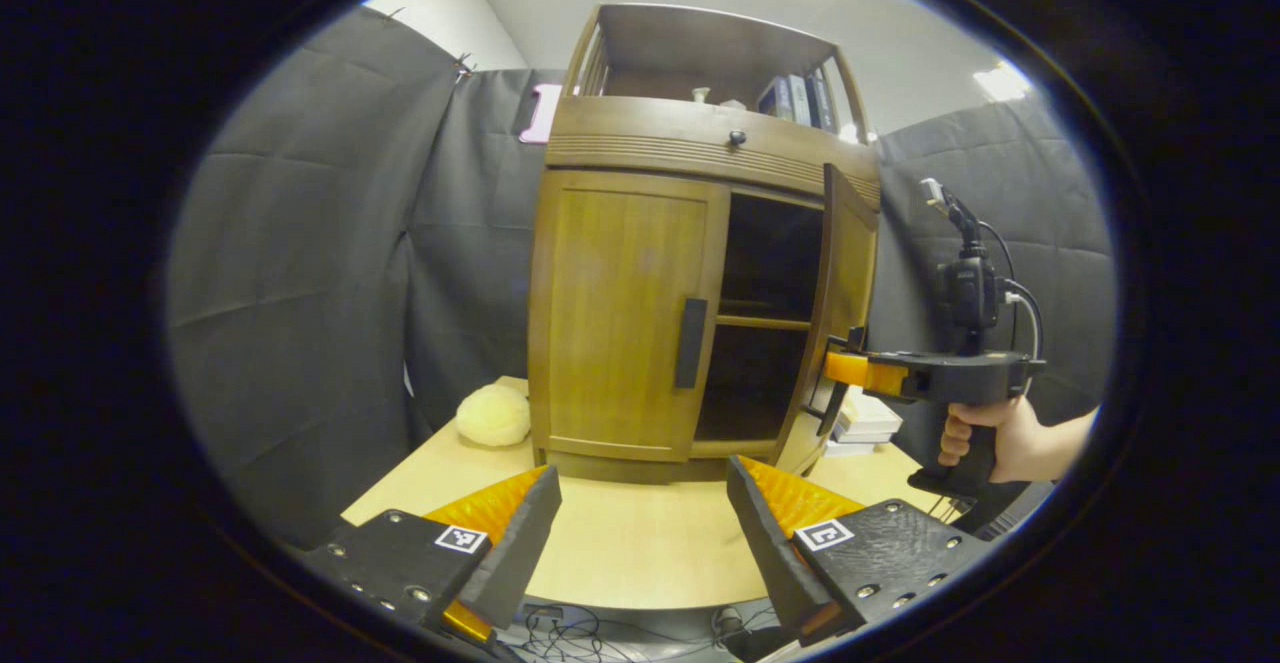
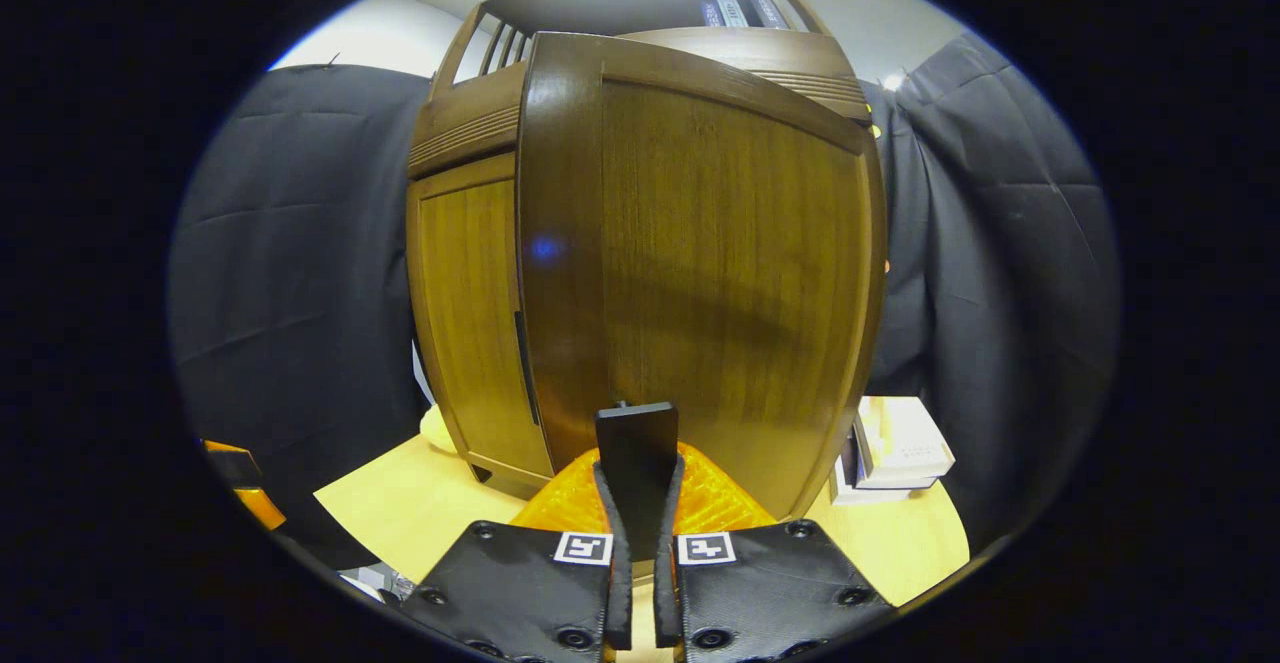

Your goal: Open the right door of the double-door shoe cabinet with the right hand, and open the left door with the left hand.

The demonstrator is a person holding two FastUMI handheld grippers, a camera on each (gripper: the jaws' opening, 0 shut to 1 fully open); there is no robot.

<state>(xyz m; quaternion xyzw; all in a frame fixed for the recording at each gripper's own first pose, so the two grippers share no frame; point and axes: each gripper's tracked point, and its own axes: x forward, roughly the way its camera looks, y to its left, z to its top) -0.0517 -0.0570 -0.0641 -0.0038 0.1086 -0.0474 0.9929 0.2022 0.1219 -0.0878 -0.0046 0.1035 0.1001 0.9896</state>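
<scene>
One door handle (image 2: 637, 463) apparently between right jaws.

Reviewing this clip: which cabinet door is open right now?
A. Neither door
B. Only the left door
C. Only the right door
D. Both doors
C: the right door stands swung out with the right gripper shut on its handle, showing dark shelves, while the left door sits flush and closed.
</scene>
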